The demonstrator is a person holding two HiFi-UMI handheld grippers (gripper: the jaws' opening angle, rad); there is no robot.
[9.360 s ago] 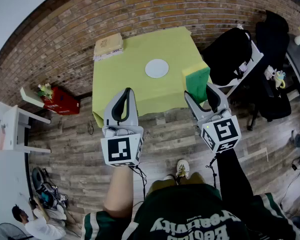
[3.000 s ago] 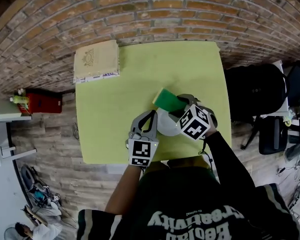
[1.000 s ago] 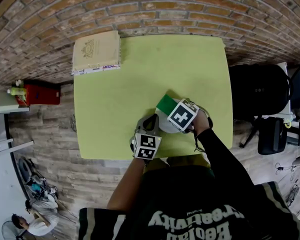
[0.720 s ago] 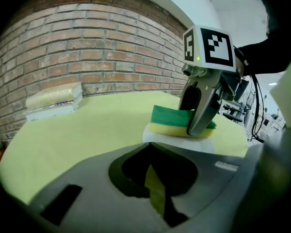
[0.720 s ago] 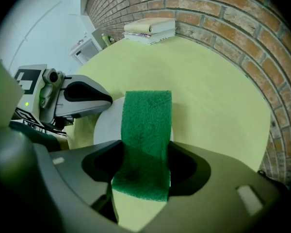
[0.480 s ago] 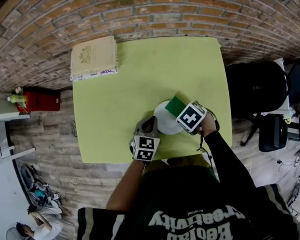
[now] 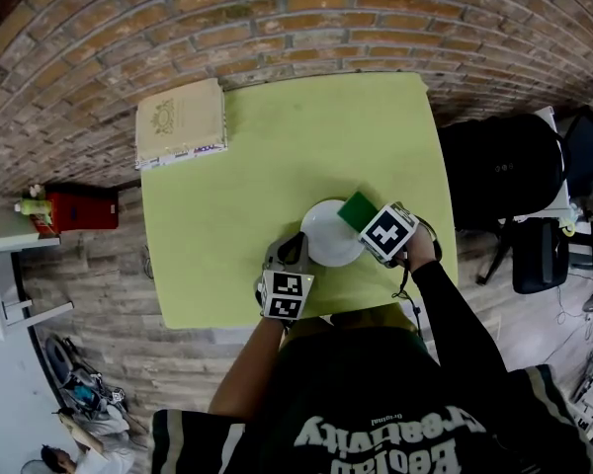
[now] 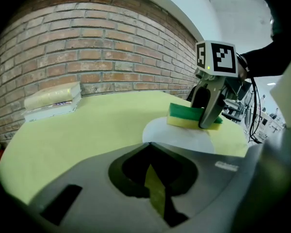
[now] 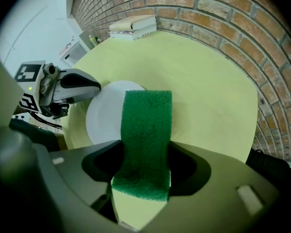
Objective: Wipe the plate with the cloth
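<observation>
Brick wall [image 7: 277, 8] runs behind a square yellow-green table [image 7: 257, 176], with plank flooring round it. On the table lies a white round plate [image 7: 326, 240]. The right gripper [image 7: 369, 219] has its jaws clamped on a green-topped yellow sponge block [image 7: 357, 209], one jaw on each long side. In the right gripper view the green face runs straight out ahead from between the jaws. The plate lies beneath the sponge's front end and off to that gripper's left. From the left gripper view the yellow underside rests on the plate's rim on the side farthest from the left gripper.

The left gripper [image 7: 295, 250] has its jaws drawn together, and nothing can be seen held between them. Its tips lie just at the plate's near rim, so the plate is directly ahead of it and the right gripper is beyond the plate, to the front and right. A cream-coloured flat book [image 7: 180, 121] lies at the table corner well ahead and to the left of the left gripper, by the wall
</observation>
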